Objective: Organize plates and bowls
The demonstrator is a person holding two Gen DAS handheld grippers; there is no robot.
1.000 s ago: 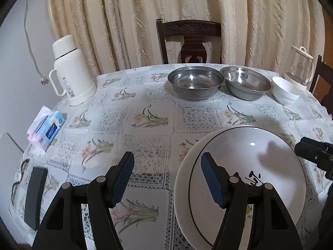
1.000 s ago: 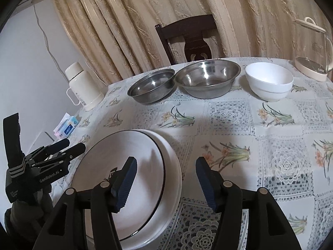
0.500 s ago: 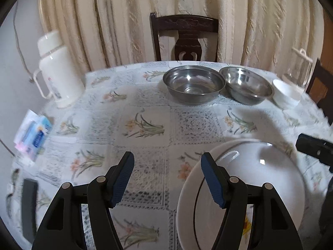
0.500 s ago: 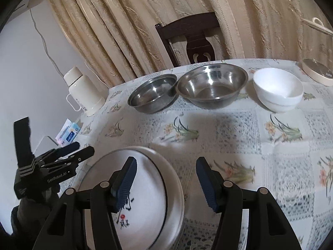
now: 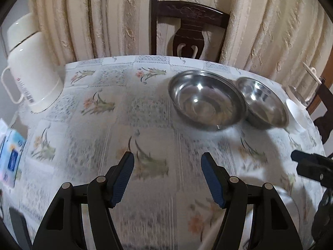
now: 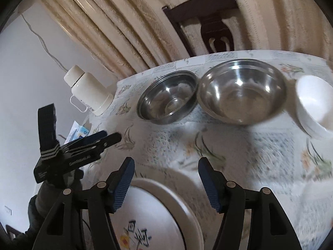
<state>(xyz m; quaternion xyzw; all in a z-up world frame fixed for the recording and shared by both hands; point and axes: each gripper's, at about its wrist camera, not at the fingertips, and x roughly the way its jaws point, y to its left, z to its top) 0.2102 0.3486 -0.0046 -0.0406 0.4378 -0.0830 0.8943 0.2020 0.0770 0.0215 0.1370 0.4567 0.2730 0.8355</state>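
Note:
Two steel bowls stand side by side at the far side of the table: a smaller one (image 5: 206, 100) (image 6: 168, 98) and a larger one (image 5: 264, 104) (image 6: 241, 89). A white bowl (image 5: 295, 112) (image 6: 314, 102) sits to their right. Stacked white plates (image 6: 156, 218) with a dark rim line and black characters lie under my right gripper (image 6: 166, 177), which is open and empty. My left gripper (image 5: 167, 175) is open too, over bare tablecloth, well short of the smaller steel bowl. The left wrist view is blurred and shows only a plate edge (image 5: 285, 200).
A white thermos (image 5: 31, 68) (image 6: 89, 91) stands at the far left, with a tissue packet (image 5: 10, 158) near the left edge. A dark wooden chair (image 5: 187, 27) backs onto the curtain. A glass kettle (image 5: 299, 91) sits at the far right. A floral tablecloth (image 5: 100, 104) covers the table.
Both grippers have moved forward toward the bowls, which now look larger. The plates have dropped toward the bottom of both views. Both grippers have stayed open.

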